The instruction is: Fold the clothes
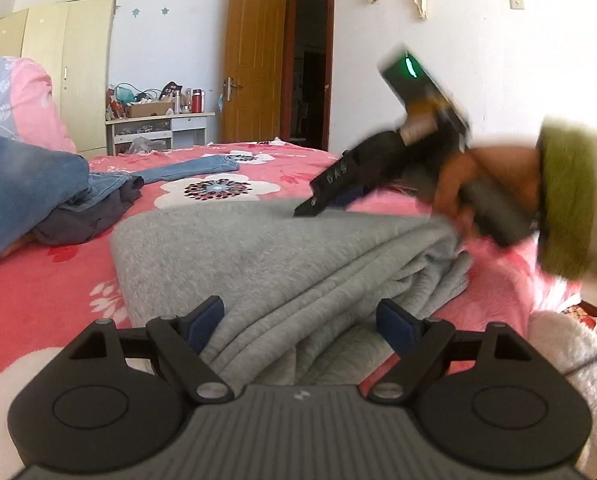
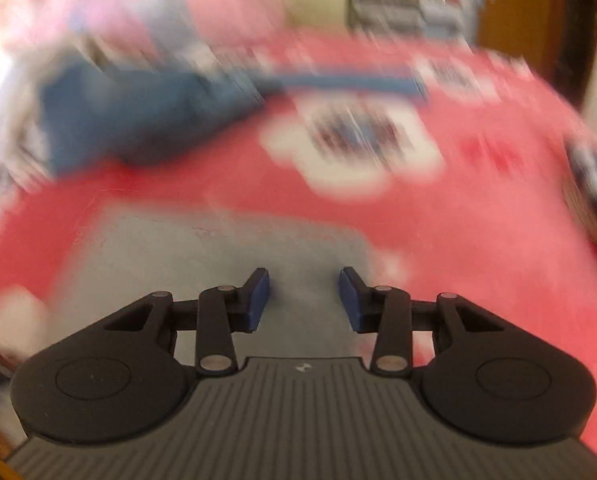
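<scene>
I count one folded grey garment (image 1: 282, 264) centre frame on the pink bedspread (image 1: 58, 292); one jeans pile (image 1: 38, 192) upper left. My left gripper (image 1: 298, 326) spread, straddling its hem; right gripper (image 2: 303, 300) parted, empty.

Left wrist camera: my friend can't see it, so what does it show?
A folded grey garment lies on a pink flowered bedspread, between the open left gripper fingers. The right gripper, in a person's hand, hovers blurred over its far side. Jeans lie at left.

A brown door (image 1: 254, 60) stands open far across the room, right of a cluttered white desk (image 1: 160, 126) and cream wardrobe (image 1: 58, 72).
</scene>
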`<state>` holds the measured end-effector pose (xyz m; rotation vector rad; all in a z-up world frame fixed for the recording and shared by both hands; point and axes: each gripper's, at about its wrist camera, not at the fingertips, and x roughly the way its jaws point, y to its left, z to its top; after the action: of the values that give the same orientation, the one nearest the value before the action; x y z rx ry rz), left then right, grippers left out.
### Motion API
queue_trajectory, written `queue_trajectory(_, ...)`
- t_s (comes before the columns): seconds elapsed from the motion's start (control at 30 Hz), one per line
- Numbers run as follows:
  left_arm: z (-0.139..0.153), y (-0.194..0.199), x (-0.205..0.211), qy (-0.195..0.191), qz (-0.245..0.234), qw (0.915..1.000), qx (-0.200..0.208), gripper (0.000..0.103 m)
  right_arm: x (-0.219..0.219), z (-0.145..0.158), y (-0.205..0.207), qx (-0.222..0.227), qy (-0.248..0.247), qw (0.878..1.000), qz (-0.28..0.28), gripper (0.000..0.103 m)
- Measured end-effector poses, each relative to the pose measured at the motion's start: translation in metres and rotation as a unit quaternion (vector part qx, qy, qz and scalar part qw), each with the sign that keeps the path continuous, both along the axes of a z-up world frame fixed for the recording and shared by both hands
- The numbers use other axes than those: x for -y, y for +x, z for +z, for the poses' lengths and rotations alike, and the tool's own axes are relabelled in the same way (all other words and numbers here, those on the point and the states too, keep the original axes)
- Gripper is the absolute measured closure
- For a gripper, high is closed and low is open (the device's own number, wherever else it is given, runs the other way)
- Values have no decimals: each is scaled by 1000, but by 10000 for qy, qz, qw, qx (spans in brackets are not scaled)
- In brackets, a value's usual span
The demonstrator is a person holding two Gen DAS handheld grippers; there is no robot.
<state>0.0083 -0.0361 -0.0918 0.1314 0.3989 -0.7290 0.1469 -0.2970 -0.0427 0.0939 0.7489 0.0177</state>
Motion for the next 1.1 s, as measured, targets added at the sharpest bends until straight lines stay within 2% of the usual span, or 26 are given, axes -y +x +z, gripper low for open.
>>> queue_trajectory(0.07, 1, 1, -2, 22, 1, 10000, -21, 20, 19, -10, -8, 219, 656, 9972, -281, 60)
queue_trajectory(0.1, 3, 1, -3, 4, 13, 10000, -57, 20, 17, -4, -11, 268, 656, 9969, -355, 60)
queue_trajectory(0.17, 9, 1, -8, -88, 34, 9999, -116, 21, 5, 15, -27, 503, 267, 9976, -400, 61)
queue_trajectory(0.23, 17, 1, -13, -192, 41, 9997, -133, 21, -5, 35, -55, 914, 107, 9952, -346, 61)
queue_trajectory(0.33, 26, -6, -16, -236, -7, 9997, -9, 21, -14, 54, -103, 1330, 348, 9904, -165, 61)
queue_trajectory(0.4, 25, -7, -10, -60, -104, 9999, -48, 21, -21, 53, -125, 1296, 316, 9911, 35, 62)
queue_trajectory(0.5, 16, -10, 4, 375, -128, 9992, 11, 21, -30, 15, -135, 745, -97, 9971, 91, 63)
queue_trajectory(0.53, 13, -11, 9, 531, -119, 9985, 57, 21, -31, 1, -136, 659, -194, 9976, 55, 62)
queue_trajectory(0.57, 14, -13, 12, 625, -104, 9979, 115, 20, -26, -3, -140, 798, 15, 9968, -31, 62)
queue_trajectory(0.6, 16, -13, 11, 606, -88, 9981, 85, 20, -21, 1, -141, 818, 208, 9963, -143, 62)
queue_trajectory(0.67, 20, -12, 10, 569, -58, 9984, 25, 20, -24, 15, -146, 987, 73, 9948, -238, 65)
queue_trajectory(0.8, 21, -9, 8, 480, -21, 9988, -126, 20, -41, 42, -181, 1558, -43, 9874, 262, 65)
queue_trajectory(0.87, 19, -10, 10, 527, -9, 9985, -121, 20, -49, 37, -188, 1456, -160, 9881, 479, 65)
queue_trajectory(0.93, 18, -13, 14, 617, -34, 9981, -54, 20, -51, 10, -179, 946, -433, 9936, 433, 67)
queue_trajectory(0.97, 17, -15, 16, 660, -49, 9978, -26, 20, -51, -1, -177, 828, -560, 9942, 390, 67)
queue_trajectory(1.1, 16, -15, 19, 704, -49, 9975, -9, 19, -64, -5, -180, 938, -1027, 9895, 385, 67)
